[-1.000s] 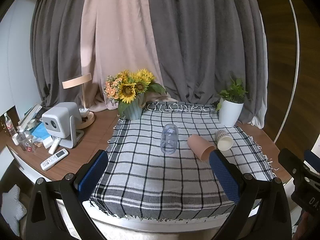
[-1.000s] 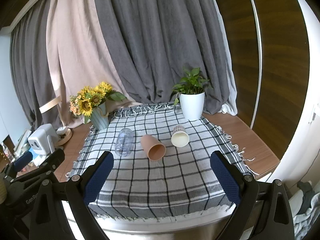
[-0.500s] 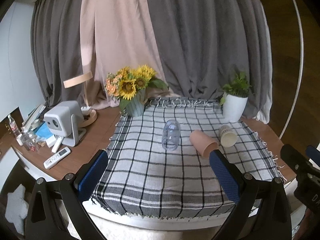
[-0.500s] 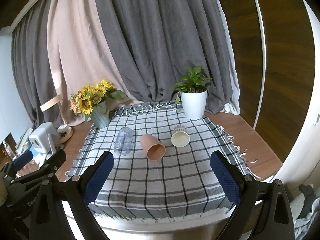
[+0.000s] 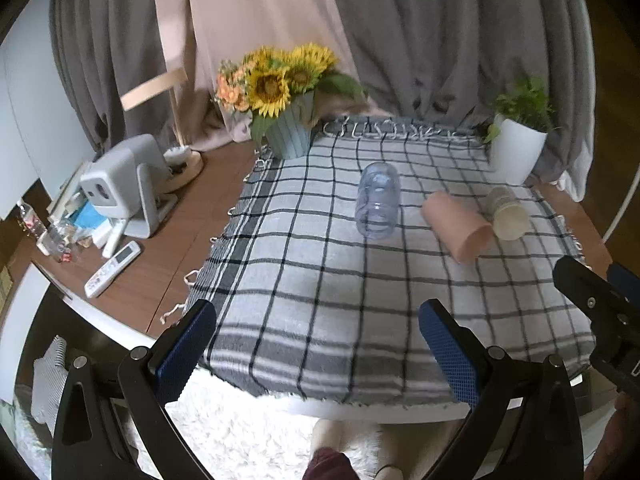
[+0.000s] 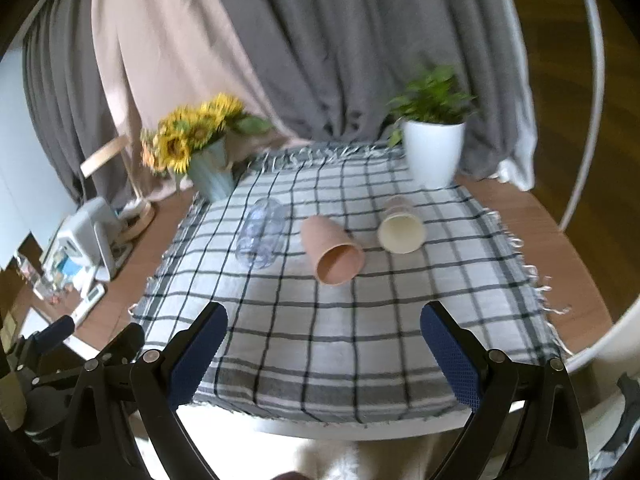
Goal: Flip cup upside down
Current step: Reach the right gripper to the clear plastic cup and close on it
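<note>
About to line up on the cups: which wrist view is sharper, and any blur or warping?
Left wrist: mostly sharp on the clear cup and pink cup, fisheye bending the tablecloth edges. Right wrist: motion-blurred throughout, sunflowers and potted plant smeared, same warping.

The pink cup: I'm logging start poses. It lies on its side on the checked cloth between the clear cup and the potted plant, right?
Not quite. The pink cup lies on its side on the checked cloth, but between the clear cup and the cream paper cup, as the right wrist view shows.
</note>
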The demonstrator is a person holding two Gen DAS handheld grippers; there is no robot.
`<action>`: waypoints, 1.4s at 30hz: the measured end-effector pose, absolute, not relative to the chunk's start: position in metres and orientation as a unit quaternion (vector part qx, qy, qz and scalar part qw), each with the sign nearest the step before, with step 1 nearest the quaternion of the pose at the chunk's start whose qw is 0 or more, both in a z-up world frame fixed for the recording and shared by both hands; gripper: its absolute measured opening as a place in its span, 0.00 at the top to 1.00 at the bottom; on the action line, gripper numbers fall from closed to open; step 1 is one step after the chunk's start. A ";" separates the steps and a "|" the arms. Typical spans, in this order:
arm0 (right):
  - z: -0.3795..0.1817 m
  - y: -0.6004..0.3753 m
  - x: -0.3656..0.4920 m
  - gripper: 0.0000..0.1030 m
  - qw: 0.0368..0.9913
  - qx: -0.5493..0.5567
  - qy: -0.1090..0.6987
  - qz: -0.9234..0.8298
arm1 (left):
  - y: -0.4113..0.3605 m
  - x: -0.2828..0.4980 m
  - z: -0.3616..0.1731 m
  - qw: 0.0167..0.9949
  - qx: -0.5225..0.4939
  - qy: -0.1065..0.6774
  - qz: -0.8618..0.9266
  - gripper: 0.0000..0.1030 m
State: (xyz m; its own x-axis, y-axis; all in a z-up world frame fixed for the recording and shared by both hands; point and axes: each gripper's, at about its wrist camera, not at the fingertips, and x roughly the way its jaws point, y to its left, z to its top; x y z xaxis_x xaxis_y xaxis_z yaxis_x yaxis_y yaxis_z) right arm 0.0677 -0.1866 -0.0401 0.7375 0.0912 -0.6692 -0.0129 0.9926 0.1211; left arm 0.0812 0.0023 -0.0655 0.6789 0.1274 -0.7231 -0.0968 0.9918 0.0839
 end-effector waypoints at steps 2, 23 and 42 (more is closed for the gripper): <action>-0.047 -0.176 0.088 0.05 0.928 0.051 0.368 0.034 | 0.013 0.105 -0.072 0.914 0.024 0.403 0.048 0.00; -0.125 -0.061 0.340 0.07 0.848 0.058 0.526 0.013 | 0.107 0.314 -0.134 0.861 0.014 0.507 -0.026 0.00; -0.188 -0.059 0.397 0.30 0.783 0.061 0.619 -0.014 | 0.117 0.361 -0.177 0.827 -0.001 0.563 -0.019 0.00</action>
State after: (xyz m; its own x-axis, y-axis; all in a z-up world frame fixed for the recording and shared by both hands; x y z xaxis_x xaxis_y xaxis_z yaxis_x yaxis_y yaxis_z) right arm 0.3970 -0.0585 -0.1883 0.2340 0.0536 -0.9708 0.0965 0.9923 0.0781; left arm 0.3613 0.1172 -0.1771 0.3664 -0.0334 -0.9299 0.0310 0.9992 -0.0237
